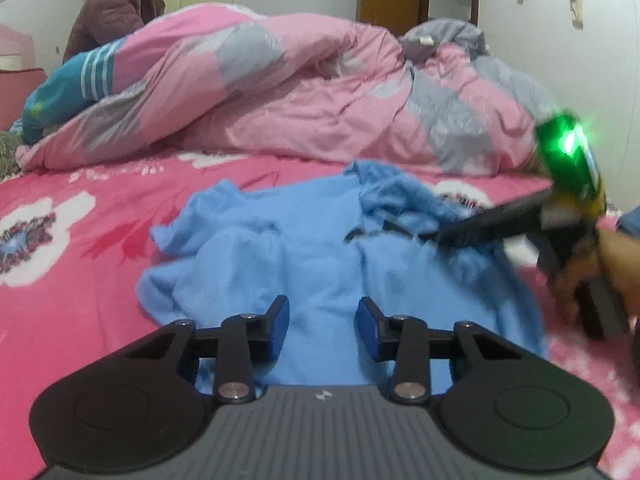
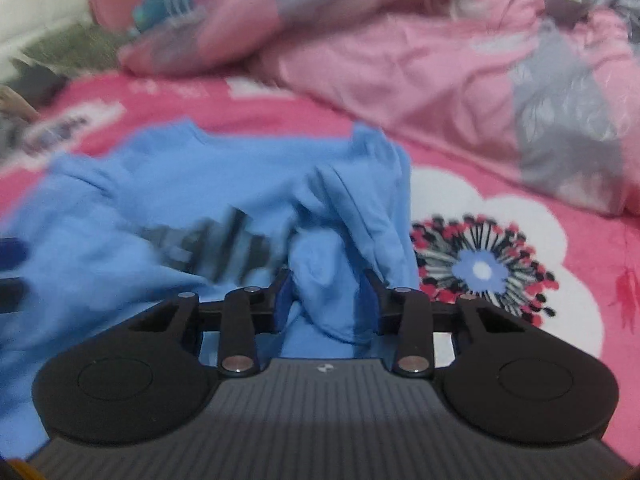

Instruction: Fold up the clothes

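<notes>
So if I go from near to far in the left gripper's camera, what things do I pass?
Left gripper → blue shirt → pink flowered bedsheet → pink and grey quilt → person in a purple jacket, by the wall.

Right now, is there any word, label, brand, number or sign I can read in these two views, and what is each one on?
No text can be read.
Dark print on the blue shirt: lettering-like shapes, too blurred to read.
Small white emblem on the left tongs' grey body: a mark, no legible letters.
Small round emblem on the right tongs' grey body: too small to read.
White tag on the grey cloth atop the quilt: nothing legible.
</notes>
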